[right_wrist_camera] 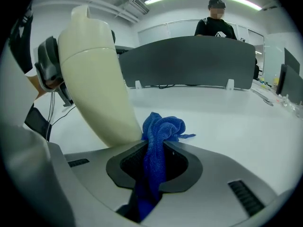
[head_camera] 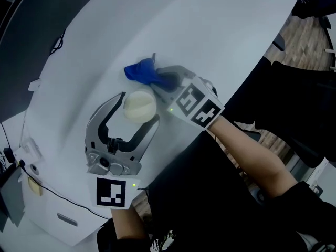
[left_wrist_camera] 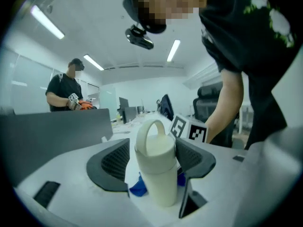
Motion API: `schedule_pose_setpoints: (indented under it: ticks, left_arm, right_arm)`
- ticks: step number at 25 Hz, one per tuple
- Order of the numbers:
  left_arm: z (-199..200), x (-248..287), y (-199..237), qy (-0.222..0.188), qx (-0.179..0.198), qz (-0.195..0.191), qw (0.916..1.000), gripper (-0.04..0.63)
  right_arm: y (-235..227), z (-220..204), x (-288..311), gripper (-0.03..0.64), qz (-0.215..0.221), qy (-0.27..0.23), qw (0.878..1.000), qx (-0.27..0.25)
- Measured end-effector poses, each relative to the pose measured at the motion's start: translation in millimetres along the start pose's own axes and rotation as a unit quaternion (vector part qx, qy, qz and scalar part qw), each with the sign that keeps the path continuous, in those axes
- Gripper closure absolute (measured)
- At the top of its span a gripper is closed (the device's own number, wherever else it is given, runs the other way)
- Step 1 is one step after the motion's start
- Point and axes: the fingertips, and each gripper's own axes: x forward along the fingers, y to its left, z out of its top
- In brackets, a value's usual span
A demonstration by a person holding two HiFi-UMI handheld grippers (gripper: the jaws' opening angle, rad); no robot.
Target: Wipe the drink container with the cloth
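A cream drink container (head_camera: pixel 139 105) with a loop handle on its lid sits between the jaws of my left gripper (head_camera: pixel 140 107), which is shut on it just below the lid. In the left gripper view the container (left_wrist_camera: pixel 156 169) fills the middle, between the two dark pads (left_wrist_camera: pixel 113 162). My right gripper (head_camera: pixel 164 81) is shut on a bunched blue cloth (head_camera: pixel 140 71). In the right gripper view the cloth (right_wrist_camera: pixel 158 136) sticks out past the fingertips, right beside the container's (right_wrist_camera: pixel 94 79) lower side. A bit of cloth (left_wrist_camera: pixel 138 188) shows behind the container's base.
The white table (head_camera: pixel 210 30) curves away, with its edge close to my body. A grey partition (right_wrist_camera: pixel 189 56) stands along the far side, with a person (right_wrist_camera: pixel 215 20) behind it. A white cabinet (head_camera: pixel 52 209) with a cable is at lower left.
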Motion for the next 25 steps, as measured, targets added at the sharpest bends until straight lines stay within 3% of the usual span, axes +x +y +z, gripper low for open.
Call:
schedule_pose_setpoints:
  ticks: [2, 5, 7, 10, 13, 17, 19, 21, 23, 25]
  left_arm:
    - [-2, -7, 1, 0.031, 0.008, 0.072, 0.9969, 0.299]
    - [4, -9, 4, 0.013, -0.038, 0.176, 0.9837, 0.299]
    - [3, -3, 6, 0.009, -0.052, 0.211, 0.9761, 0.299]
    - [2, 5, 12, 0.013, -0.055, 0.223, 0.9733, 0.309]
    - [3, 7, 7, 0.005, -0.048, 0.180, 0.9824, 0.321]
    - [1, 3, -4, -0.027, 0.004, 0.025, 0.9993, 0.325]
    - [-1, -1, -2, -0.039, 0.013, -0.042, 0.9983, 0.325]
    - [-1, -2, 1, -0.047, 0.010, -0.081, 0.9956, 0.325]
    - [0, -1, 3, -0.052, 0.008, -0.102, 0.9933, 0.328]
    - [3, 3, 3, -0.058, 0.002, -0.108, 0.9925, 0.328]
  right_arm:
    - [1, 0, -1, 0.568, -0.005, -0.003, 1.000, -0.003]
    - [-1, -2, -2, 0.568, -0.016, -0.005, 1.000, -0.006]
    - [-1, -2, -2, 0.568, -0.021, -0.005, 1.000, -0.006]
    - [0, 1, 1, 0.568, -0.026, -0.009, 1.000, -0.009]
    - [2, 2, -3, 0.566, -0.029, -0.018, 0.999, -0.008]
    - [5, 23, -35, 0.554, -0.026, -0.077, 0.996, 0.044]
    - [5, 52, -71, 0.554, -0.019, -0.138, 0.988, 0.073]
    - [9, 88, -110, 0.554, -0.002, -0.201, 0.976, 0.082]
    - [17, 115, -131, 0.554, 0.017, -0.239, 0.969, 0.069]
    - [24, 118, -130, 0.554, 0.035, -0.241, 0.968, 0.065]
